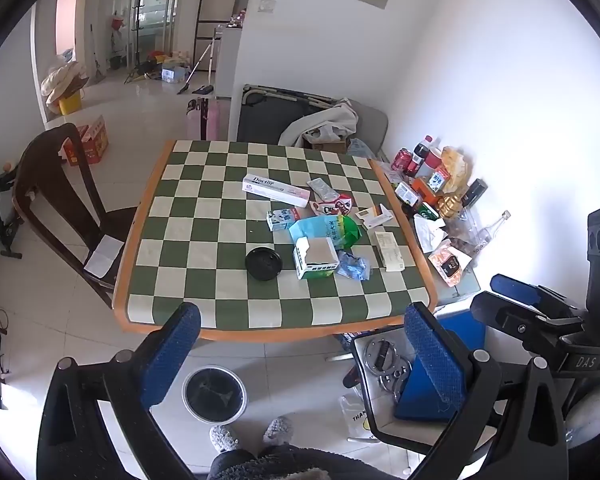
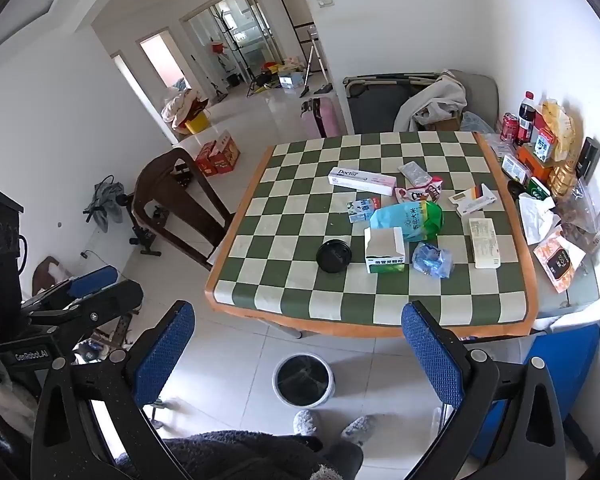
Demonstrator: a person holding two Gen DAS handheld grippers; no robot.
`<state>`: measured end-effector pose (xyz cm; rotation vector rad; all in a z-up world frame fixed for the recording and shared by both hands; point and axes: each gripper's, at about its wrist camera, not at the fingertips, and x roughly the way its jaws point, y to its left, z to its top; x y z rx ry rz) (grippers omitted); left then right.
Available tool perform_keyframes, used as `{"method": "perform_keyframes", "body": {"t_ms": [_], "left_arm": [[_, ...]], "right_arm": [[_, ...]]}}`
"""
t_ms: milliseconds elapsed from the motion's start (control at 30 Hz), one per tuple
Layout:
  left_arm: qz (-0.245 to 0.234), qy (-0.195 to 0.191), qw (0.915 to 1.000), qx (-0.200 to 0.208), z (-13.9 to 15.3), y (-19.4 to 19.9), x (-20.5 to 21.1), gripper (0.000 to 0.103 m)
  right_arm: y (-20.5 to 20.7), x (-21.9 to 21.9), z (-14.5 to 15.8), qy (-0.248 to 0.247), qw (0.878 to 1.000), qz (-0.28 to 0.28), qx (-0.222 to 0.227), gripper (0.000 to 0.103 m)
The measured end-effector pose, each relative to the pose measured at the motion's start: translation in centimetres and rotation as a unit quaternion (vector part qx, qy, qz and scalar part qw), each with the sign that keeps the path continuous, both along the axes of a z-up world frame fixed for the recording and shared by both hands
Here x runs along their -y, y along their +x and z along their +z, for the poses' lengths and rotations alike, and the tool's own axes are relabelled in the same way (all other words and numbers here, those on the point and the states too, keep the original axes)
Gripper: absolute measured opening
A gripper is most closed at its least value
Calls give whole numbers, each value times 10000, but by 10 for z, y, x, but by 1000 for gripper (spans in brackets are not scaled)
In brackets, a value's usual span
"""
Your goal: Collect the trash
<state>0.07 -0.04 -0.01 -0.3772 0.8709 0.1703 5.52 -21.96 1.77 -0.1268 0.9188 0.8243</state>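
- Lying flat on the checkered table (image 2: 260, 216), the trash is gathered in the right half of the top, toward two o'clock from the black round lid (image 2: 334, 256).
- The long white toothpaste box (image 2: 362, 181) is laid with its long axis running from ten o'clock to four o'clock in the right wrist view; the word "Doctor" can be read on it.
- The flat white carton (image 2: 485, 243) at three o'clock of the cluster is pointed almost straight along the twelve-to-six line.
- The blue-green bag (image 2: 410, 219) is printed with Chinese characters and is laid on its side, its long axis running left to right; the open white-and-green box (image 2: 384, 249) is stood just beside it at seven o'clock, and the crumpled blue wrapper (image 2: 432, 260) is found at five o'clock.
- A small milk carton (image 2: 362, 208), a red-and-white snack packet (image 2: 418, 192) and a white box with coloured stripes (image 2: 476, 199) are scattered behind; their print cannot be read.
- The waste bin (image 2: 303, 380) is stood on the floor at six o'clock of the table, well apart from the trash, with slippered feet just below it.
- A dark wooden chair (image 2: 176, 204) is placed at nine o'clock of the table; bottles and packets are crowded on a side surface at three o'clock.
- The left gripper (image 1: 300, 344) is held fully spread with nothing between its pads; "DAS" is read on the other tool at its right.
- The right gripper (image 2: 300, 344) is likewise spread wide and empty.
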Motion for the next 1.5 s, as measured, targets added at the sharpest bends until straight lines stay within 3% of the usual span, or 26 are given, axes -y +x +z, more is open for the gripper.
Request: {"method": "perform_keyframes", "body": {"t_ms": [467, 633, 1500], "left_arm": [[-152, -76, 9998, 107, 6, 3, 10, 103], [-159, -83, 9998, 116, 9, 5, 11, 103], [-215, -227, 9994, 159, 12, 15, 15, 103]], "right_arm": [[-3, -14, 6, 73, 9999, 57, -76, 103], [4, 4, 8, 193, 9997, 91, -131, 103], [3, 0, 6, 256, 9994, 131, -187, 103]]}}
